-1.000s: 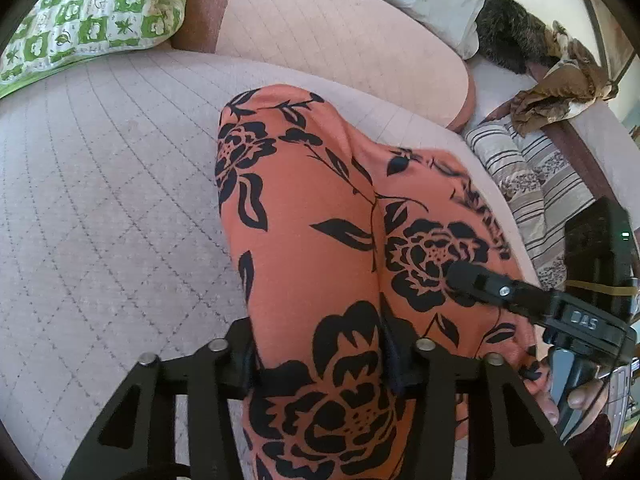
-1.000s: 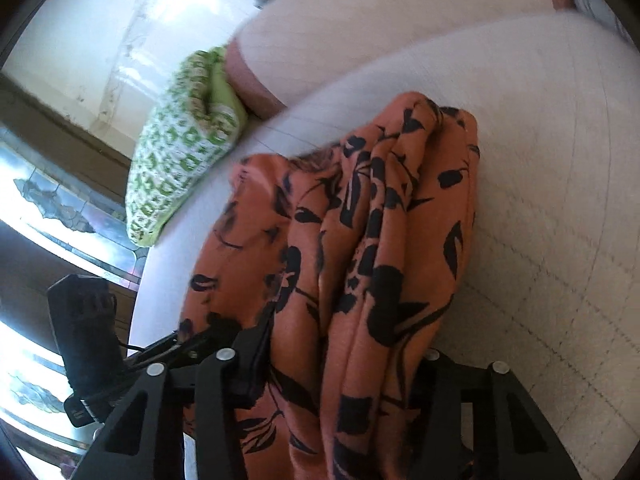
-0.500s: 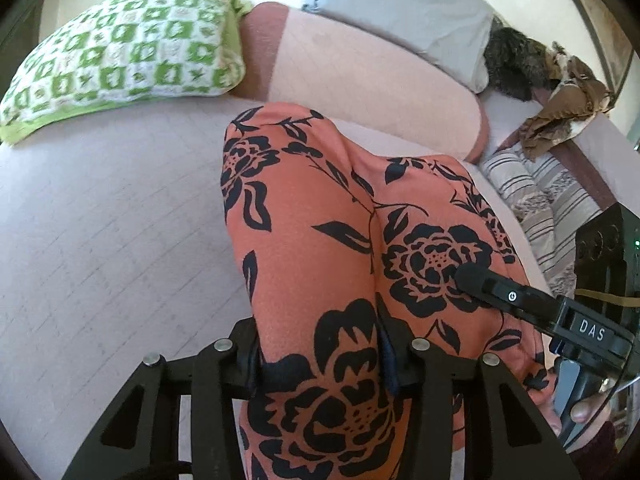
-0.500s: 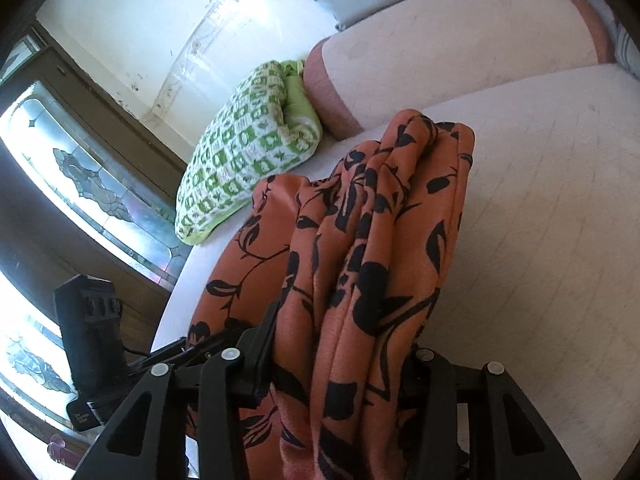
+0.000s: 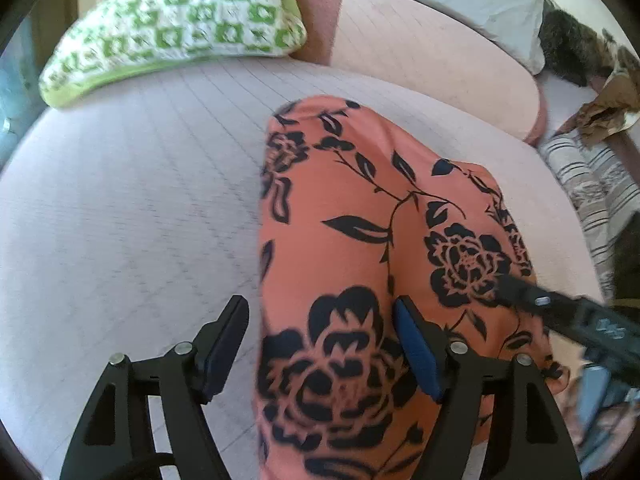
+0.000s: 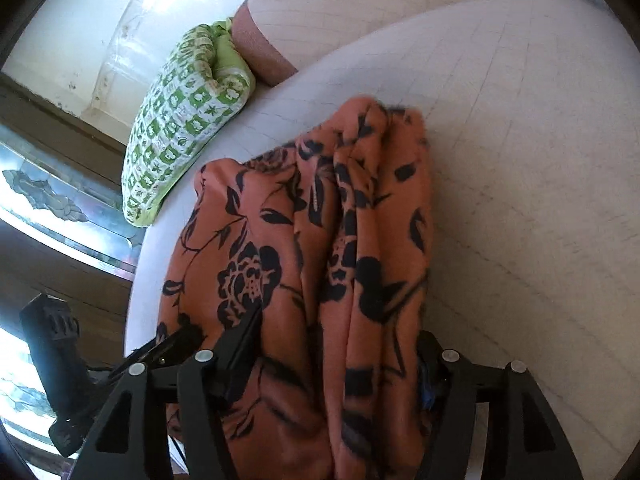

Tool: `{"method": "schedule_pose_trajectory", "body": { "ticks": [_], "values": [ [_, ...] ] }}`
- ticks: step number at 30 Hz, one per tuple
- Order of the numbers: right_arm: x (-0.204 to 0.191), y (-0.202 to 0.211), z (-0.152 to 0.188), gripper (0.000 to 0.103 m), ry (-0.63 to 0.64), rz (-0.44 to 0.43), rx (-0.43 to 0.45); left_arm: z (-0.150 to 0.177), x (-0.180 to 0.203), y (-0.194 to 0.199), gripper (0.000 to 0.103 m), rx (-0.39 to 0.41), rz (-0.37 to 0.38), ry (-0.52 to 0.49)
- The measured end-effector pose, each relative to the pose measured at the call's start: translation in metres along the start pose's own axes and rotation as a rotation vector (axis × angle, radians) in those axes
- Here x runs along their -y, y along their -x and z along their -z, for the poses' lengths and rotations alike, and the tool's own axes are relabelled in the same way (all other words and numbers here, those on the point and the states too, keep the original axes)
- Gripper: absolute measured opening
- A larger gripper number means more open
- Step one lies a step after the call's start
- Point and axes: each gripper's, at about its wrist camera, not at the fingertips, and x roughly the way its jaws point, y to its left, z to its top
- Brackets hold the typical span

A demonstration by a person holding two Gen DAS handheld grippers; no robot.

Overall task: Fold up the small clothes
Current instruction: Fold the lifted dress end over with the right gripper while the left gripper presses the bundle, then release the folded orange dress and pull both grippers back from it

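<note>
While the left gripper [image 5: 320,344] stood wide around the cloth [image 5: 360,240], the right gripper [image 6: 332,360] pinched its bunched folds; soft, limp, light: grip at hems.

A: What fills the middle of the frame?
B: An orange floral garment [image 5: 360,264], lying on a pale quilted cushion [image 5: 132,216].
A: And the left gripper [image 5: 320,344]?
B: Bottom centre, spread wide; the left finger stands apart from the cloth, the blue-padded right finger [image 5: 416,352] sits against it.
A: Anything else?
B: A green checked pillow [image 5: 176,28] upper left, striped fabric [image 5: 592,184] at right, and the right gripper [image 5: 560,312] reaching in from the lower right over the cloth.
</note>
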Motion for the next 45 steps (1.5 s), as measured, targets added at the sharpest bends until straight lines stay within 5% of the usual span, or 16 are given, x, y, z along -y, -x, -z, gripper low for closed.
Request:
{"method": "schedule_pose_trajectory", "body": {
  "ticks": [8, 14, 25, 45],
  "values": [
    [-0.031, 0.076, 0.025, 0.069, 0.086, 0.164, 0.200, 0.033, 0.013, 0.071, 0.080, 0.169, -0.265, -0.066],
    [-0.059, 0.104, 0.071, 0.069, 0.168, 0.217, 0.292, 0.049, 0.023, 0.130, 0.081, 0.270, -0.320, -0.099],
    [-0.104, 0.177, 0.122, 0.073, 0.272, 0.251, 0.467, 0.063, 0.021, 0.216, 0.087, 0.427, -0.313, -0.048],
    [-0.142, 0.222, 0.140, 0.073, 0.287, 0.200, 0.537, 0.074, 0.014, 0.280, 0.088, 0.544, -0.318, -0.005]
  ]
}}
